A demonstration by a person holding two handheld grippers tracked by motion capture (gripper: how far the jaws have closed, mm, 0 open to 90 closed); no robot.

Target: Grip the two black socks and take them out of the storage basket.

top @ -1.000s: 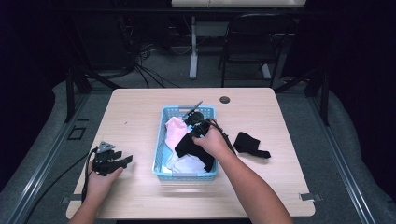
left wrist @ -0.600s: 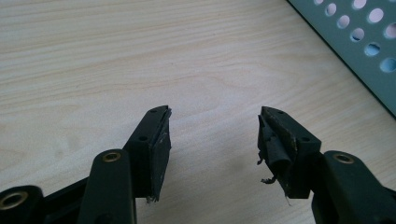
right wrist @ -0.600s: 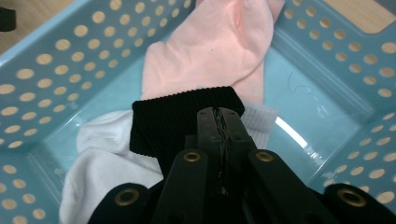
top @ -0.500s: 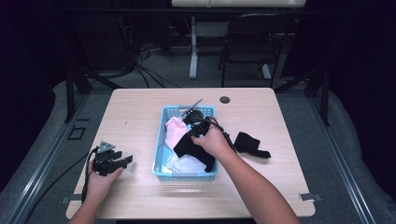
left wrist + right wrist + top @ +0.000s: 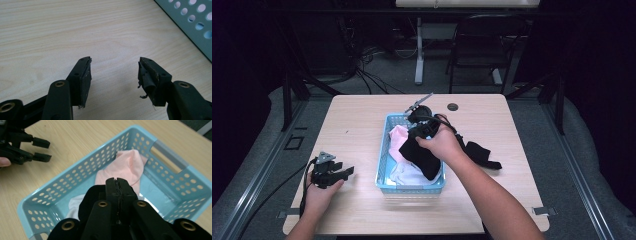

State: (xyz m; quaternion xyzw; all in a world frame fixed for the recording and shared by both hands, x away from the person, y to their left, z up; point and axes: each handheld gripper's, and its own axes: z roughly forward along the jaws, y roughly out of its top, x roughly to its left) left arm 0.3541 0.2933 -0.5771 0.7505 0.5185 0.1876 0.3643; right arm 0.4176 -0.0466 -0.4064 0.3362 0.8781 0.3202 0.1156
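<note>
— Over the basket: right gripper (image 5: 118,185), jaws pressed together, clamped on a black garment (image 5: 422,152). Seen from above, hanging dark and bunched from the right hand (image 5: 441,142), draped down into the blue basket (image 5: 384,152).

— And from the right gripper view?

— Black cloth (image 5: 90,197) bulging on both sides of the closed jaws, held above the basket's inside. Below it, a pink garment (image 5: 125,167) toward the far end, a white one (image 5: 73,206) toward the near end, both lying on the basket floor.

— Left side?

— Left gripper (image 5: 113,72) low over bare wooden table (image 5: 75,30), jaws standing well apart, nothing between them. Worn pads, frayed on the right-hand jaw. Perforated basket wall (image 5: 192,22) in the upper corner of the left gripper view, apart from the jaws.

— From above?

— Left gripper (image 5: 343,172) gripped in the left hand (image 5: 319,192) near the table's front left, well apart from the basket. Seen also from the right gripper view, pointing toward the basket's side wall (image 5: 75,175) without touching it.

— Anything else on the table?

— A second black garment (image 5: 482,154) lying flat just right of the basket, beside the right forearm. A small dark round fitting (image 5: 453,106) near the far edge.
</note>
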